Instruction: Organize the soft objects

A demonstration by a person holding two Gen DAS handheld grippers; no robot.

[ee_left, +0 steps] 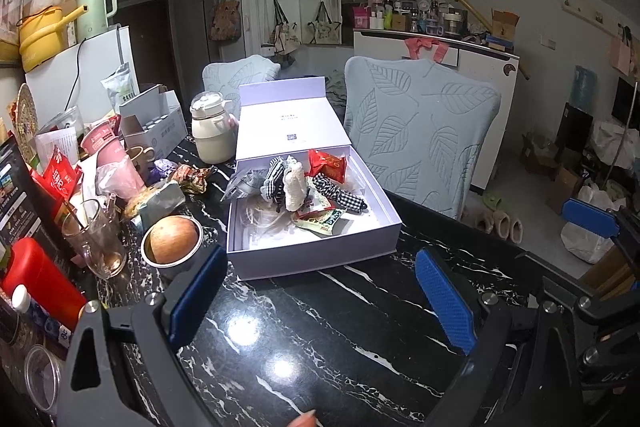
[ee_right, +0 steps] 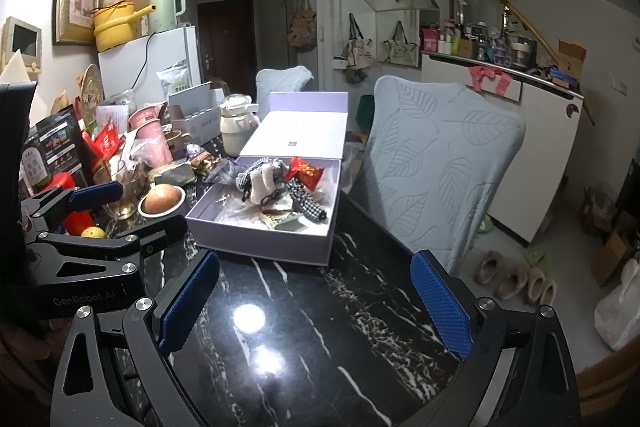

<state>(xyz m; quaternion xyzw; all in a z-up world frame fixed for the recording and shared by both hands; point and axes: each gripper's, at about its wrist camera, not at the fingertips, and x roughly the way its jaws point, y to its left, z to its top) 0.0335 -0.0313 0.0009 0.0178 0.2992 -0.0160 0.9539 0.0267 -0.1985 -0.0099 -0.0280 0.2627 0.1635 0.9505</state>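
An open lavender box sits on the black marble table, its lid folded back. Inside lie a white knitted piece, black-and-white checked fabric pieces, a red snack packet and other packets. My left gripper is open and empty, held above the table in front of the box. My right gripper is open and empty, also short of the box. The left gripper also shows at the left of the right wrist view.
Clutter crowds the table's left side: a bowl with a round fruit, a glass mug, a red container, pink cups, packets, a cream kettle. Two leaf-patterned chairs stand behind the table. Bare marble lies beneath both grippers.
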